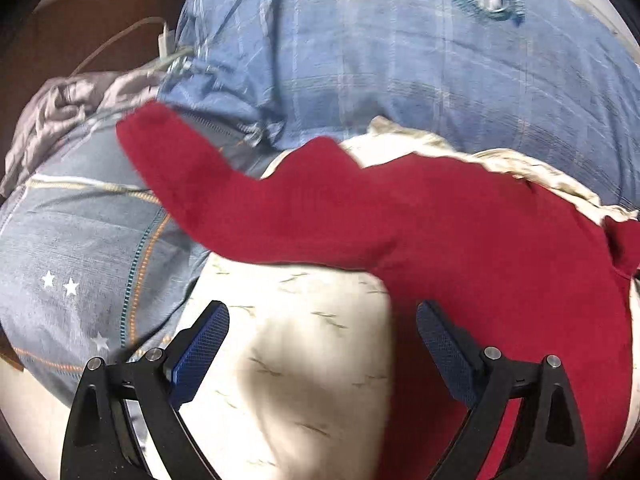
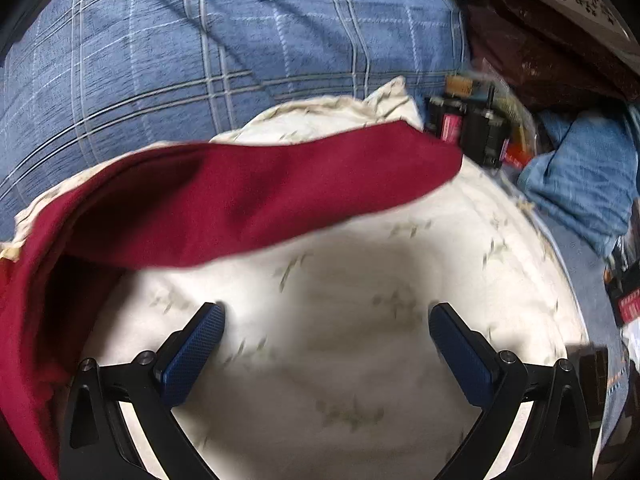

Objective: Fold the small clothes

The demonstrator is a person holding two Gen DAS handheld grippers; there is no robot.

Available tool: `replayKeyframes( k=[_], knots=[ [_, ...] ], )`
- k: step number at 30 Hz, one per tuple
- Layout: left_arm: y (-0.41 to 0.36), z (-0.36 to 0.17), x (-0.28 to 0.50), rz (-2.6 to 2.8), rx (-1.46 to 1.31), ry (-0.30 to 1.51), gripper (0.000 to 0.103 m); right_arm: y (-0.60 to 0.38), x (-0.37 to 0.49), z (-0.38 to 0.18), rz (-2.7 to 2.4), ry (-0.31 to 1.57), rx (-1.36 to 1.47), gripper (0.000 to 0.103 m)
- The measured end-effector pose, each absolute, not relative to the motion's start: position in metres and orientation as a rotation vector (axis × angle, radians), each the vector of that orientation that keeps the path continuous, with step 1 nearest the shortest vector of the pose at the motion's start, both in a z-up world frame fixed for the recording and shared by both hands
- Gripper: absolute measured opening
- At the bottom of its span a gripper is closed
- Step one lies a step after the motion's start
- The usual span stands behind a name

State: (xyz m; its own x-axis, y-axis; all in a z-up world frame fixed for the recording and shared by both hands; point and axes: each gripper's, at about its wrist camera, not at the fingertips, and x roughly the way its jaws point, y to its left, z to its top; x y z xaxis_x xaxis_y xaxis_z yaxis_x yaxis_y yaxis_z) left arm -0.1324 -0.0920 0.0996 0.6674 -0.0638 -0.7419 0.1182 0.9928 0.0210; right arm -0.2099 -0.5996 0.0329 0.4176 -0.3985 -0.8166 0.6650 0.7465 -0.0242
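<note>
A dark red garment (image 1: 400, 220) lies on a cream patterned pillow (image 1: 304, 360), one sleeve stretched to the upper left. My left gripper (image 1: 322, 320) is open and empty just above the pillow, its right finger (image 1: 444, 344) at the red cloth's edge. In the right wrist view the red garment (image 2: 248, 204) runs across the pillow (image 2: 340, 320) with a sleeve end to the right. My right gripper (image 2: 326, 320) is open and empty over bare pillow, below the sleeve.
A blue plaid bedcover (image 1: 380, 60) lies behind the pillow and also shows in the right wrist view (image 2: 180, 40). Grey cloth (image 1: 68, 100) and a white charger cable (image 1: 160, 36) sit at left. Black and red gadgets (image 2: 476, 124) and folded blue denim (image 2: 580, 176) lie at right.
</note>
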Motion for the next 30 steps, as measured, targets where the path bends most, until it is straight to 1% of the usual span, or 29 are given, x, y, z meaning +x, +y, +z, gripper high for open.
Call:
replayKeyframes(
  k=[4,10,14,17,20,24,30],
  knots=[
    [-0.102,0.112,-0.161,-0.165,0.067,0.799,0.095,-0.554,-0.251,0.052,-0.535,0.922,0.404,0.103],
    [-0.114,0.130,-0.175,-0.248,0.062,0.785,0.095,-0.452,-0.299,0.116,-0.224,0.929,0.411,0.103],
    [-0.113,0.145,-0.182,-0.277,0.068,0.766,0.095,-0.393,-0.301,0.173,0.016,0.901,0.469,0.103],
    [-0.114,0.153,-0.186,-0.278,0.079,0.749,0.095,-0.362,-0.285,0.201,0.113,0.851,0.420,0.103],
    [-0.117,0.152,-0.186,-0.264,0.076,0.752,0.095,-0.336,-0.264,0.206,0.105,0.796,0.329,0.103],
    [-0.124,0.147,-0.171,-0.242,0.079,0.761,0.095,-0.319,-0.231,0.191,-0.033,0.737,0.252,0.103],
    [-0.137,0.124,-0.130,-0.216,0.083,0.770,0.095,-0.315,-0.171,0.141,-0.173,0.774,0.186,0.103]
  ],
)
